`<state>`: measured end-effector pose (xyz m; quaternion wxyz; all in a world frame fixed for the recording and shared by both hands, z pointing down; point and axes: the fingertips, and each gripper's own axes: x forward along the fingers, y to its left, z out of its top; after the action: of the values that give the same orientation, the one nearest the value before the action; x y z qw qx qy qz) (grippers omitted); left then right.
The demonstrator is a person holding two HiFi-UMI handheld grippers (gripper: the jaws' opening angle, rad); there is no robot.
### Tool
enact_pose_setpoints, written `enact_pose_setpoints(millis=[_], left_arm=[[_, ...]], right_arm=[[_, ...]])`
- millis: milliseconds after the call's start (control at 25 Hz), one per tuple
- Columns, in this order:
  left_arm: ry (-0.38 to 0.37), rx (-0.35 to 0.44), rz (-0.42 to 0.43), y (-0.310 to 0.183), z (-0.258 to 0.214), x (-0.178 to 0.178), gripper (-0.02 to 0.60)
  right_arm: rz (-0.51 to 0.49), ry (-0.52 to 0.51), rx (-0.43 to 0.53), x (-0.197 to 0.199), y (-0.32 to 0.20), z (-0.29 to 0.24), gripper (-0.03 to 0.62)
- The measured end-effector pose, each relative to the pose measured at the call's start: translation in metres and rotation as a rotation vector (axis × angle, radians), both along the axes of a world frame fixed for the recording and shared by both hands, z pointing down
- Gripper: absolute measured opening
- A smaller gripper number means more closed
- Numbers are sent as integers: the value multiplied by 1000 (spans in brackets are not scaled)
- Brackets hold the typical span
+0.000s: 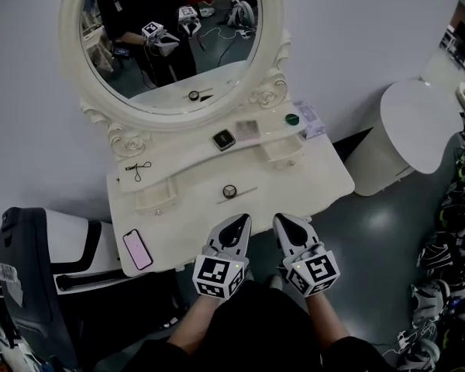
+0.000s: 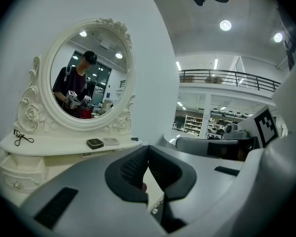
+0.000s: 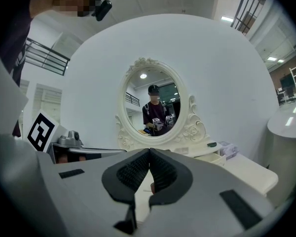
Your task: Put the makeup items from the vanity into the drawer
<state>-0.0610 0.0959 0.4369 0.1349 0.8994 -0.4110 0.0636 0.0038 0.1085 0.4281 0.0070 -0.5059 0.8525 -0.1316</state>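
Note:
The white vanity stands under an oval mirror. On its shelf lie a black compact, a clear case, a green pot and an eyelash curler. A small round pot and a thin stick rest on the tabletop. My left gripper and right gripper hover side by side over the front edge, both shut and holding nothing. The compact shows again in the left gripper view past the shut left gripper. The right gripper points at the mirror.
A pink phone lies at the tabletop's front left. Two small drawers sit under the shelf, closed. A black and white chair stands on the left, a white round stool on the right, and headsets lie on the floor.

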Motion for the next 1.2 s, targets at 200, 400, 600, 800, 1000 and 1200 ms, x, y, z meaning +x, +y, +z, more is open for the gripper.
enact_pose_setpoints(millis=[200, 400, 600, 800, 1000, 1200], left_arm=[[2, -14, 4, -12, 6, 4, 15], [-6, -28, -14, -33, 17, 6, 15], [-17, -49, -57, -61, 25, 11, 15], [-27, -67, -106, -89, 32, 14, 15], [-41, -79, -155, -114, 37, 15, 15], [-68, -102, -199, -130, 49, 11, 15]], right_arm=[[3, 7, -4, 6, -15, 4, 23], [-9, 0, -20, 12, -39, 14, 23], [-56, -13, -40, 15, -71, 22, 23], [-113, -21, -55, 16, -103, 30, 23], [-157, -40, -70, 19, -130, 36, 23], [-192, -62, -87, 18, -152, 46, 23]])
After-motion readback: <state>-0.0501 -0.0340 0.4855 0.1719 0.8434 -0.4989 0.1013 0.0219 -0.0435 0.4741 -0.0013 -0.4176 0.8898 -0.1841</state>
